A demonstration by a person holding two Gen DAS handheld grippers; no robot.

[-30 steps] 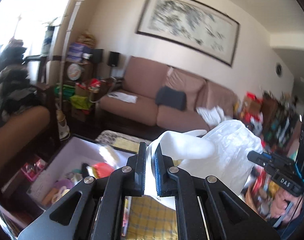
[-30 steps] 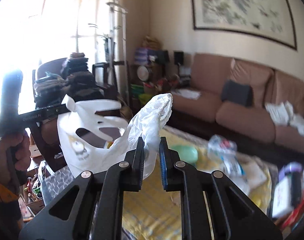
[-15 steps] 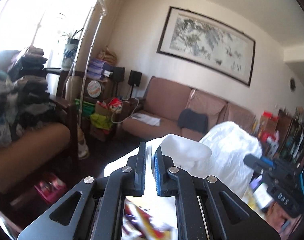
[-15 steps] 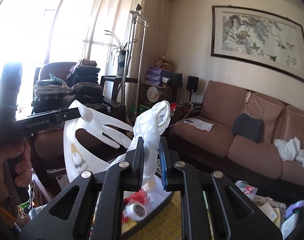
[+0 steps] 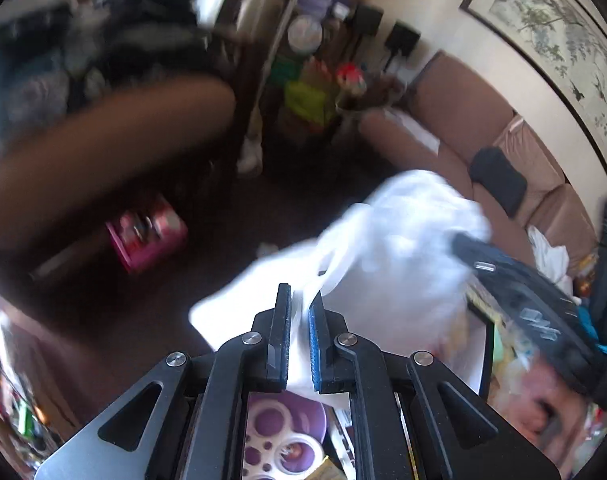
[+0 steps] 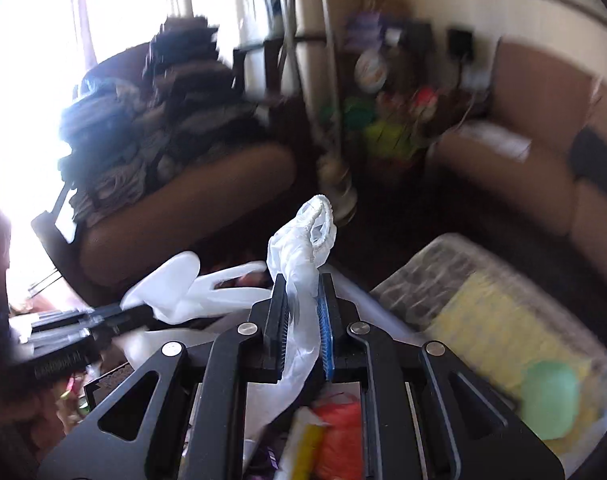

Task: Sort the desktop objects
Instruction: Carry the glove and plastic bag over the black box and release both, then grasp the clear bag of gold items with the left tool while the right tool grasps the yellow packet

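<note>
The white plastic bag [image 6: 299,280] is pinched by both handles, left tool [image 5: 300,312] and right tool [image 6: 303,300] each clamped narrow, so thin film, apparently taut, may be torn or slipped.

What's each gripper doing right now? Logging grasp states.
Left gripper: shut on the white plastic bag handle.
Right gripper: shut on the bag's other handle.

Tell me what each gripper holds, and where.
Both hold the white plastic bag: left gripper and right gripper each pinch a handle loop.

Left tongs [image 5: 300,304] and right tongs [image 6: 303,286], both nearly closed, pinching.
</note>
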